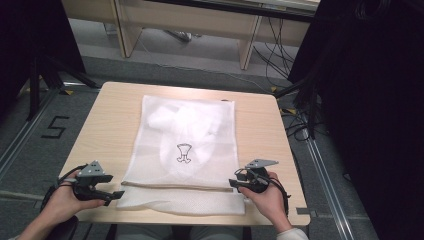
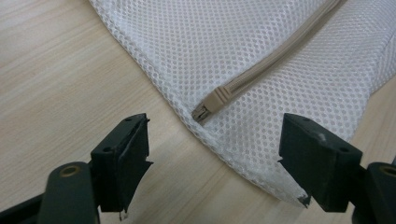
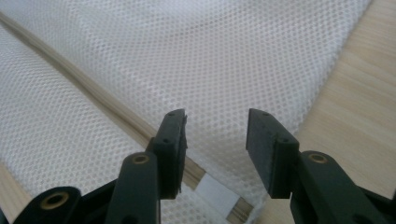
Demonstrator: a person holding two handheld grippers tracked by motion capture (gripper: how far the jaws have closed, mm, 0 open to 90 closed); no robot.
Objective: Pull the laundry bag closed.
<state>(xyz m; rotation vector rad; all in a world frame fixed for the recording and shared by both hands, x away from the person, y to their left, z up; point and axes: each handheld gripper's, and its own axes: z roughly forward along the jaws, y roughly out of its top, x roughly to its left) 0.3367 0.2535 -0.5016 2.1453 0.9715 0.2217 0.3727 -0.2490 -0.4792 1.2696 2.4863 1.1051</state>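
Looking down from the high view, I am holding the left gripper (image 1: 116, 195) just off the near left corner of a white mesh laundry bag (image 1: 190, 135) and the right gripper (image 1: 236, 184) at its near right edge. The bag is lying flat in the middle of the wooden surface (image 1: 110, 125), with something pale bunched inside and a beige zipper (image 1: 175, 186) running across near the front edge.

Left gripper view: my jaws are standing wide apart, holding nothing, and the zipper slider (image 2: 212, 103) is sitting between them, slightly ahead.

Right gripper view: jaws parted, empty, hovering over the mesh beside the zipper's other end.

Judgement: the mesh is looking light, soft and floppy. It will probably wrinkle rather than slide, so I am favouring the slider or the stiffer zipper tape as holds.
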